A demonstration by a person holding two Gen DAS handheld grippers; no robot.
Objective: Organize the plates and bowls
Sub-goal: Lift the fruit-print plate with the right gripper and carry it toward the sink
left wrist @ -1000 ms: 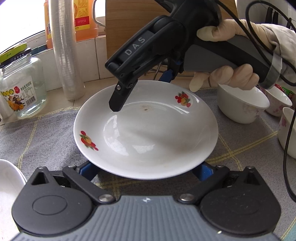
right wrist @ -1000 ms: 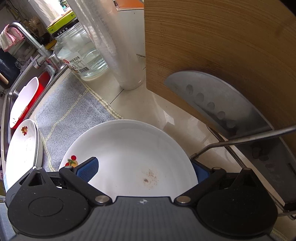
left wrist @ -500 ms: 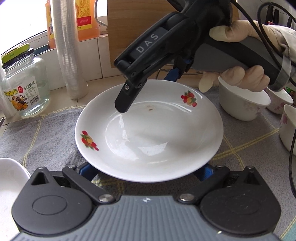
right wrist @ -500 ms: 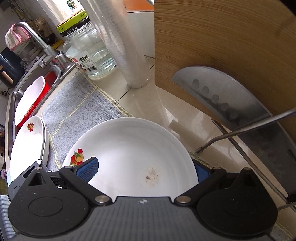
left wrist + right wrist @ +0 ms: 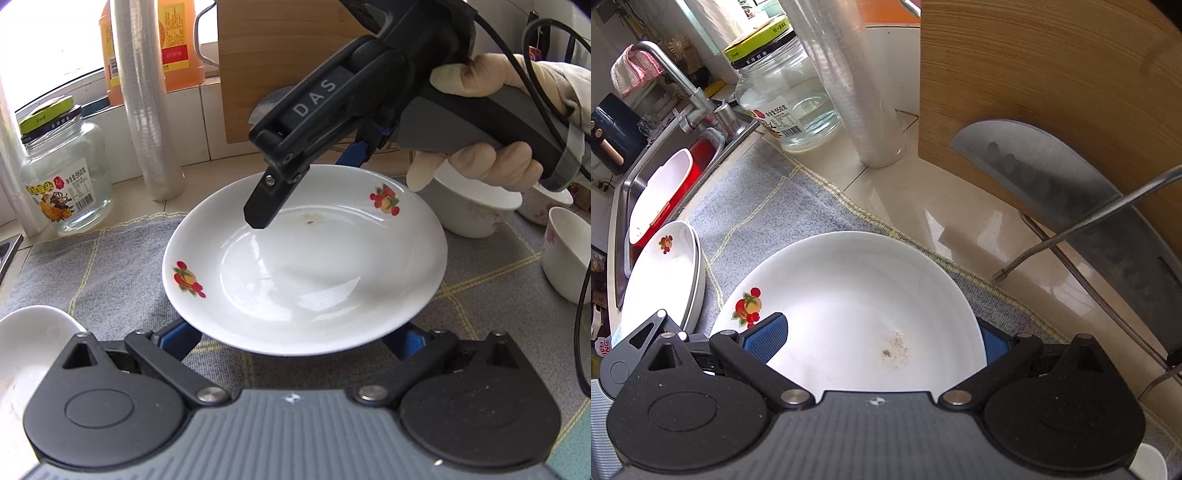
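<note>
white plate [image 5: 317,273] with red-and-orange fruit motifs, raised over a grey checked cloth [image 5: 92,273] on the counter. the right gripper [image 5: 875,332], marked "das" on its housing in the left wrist view, is clamped on the plate's far rim: one blue-padded finger [image 5: 768,332] lies on top of the rim beside a fruit motif, the other sits under the rim. the left gripper [image 5: 295,338] has its jaws spread wide beneath the near rim; whether they touch the plate cannot be told. a small brown speck [image 5: 894,350] marks the plate's well. a gloved hand [image 5: 476,162] grips the right tool's grey handle. a glass jar [image 5: 62,177] with a yellow-green lid carries a label reading "950"; other label text is too small to read. behind it stand an orange bottle [image 5: 181,40] with a printed label and a wooden cutting board [image 5: 1052,103]. white bowls [image 5: 476,206] with pink flowers stand near the plate; stacked plates [image 5: 661,273] of the same fruit pattern lie beside the sink [image 5: 624,192].
</note>
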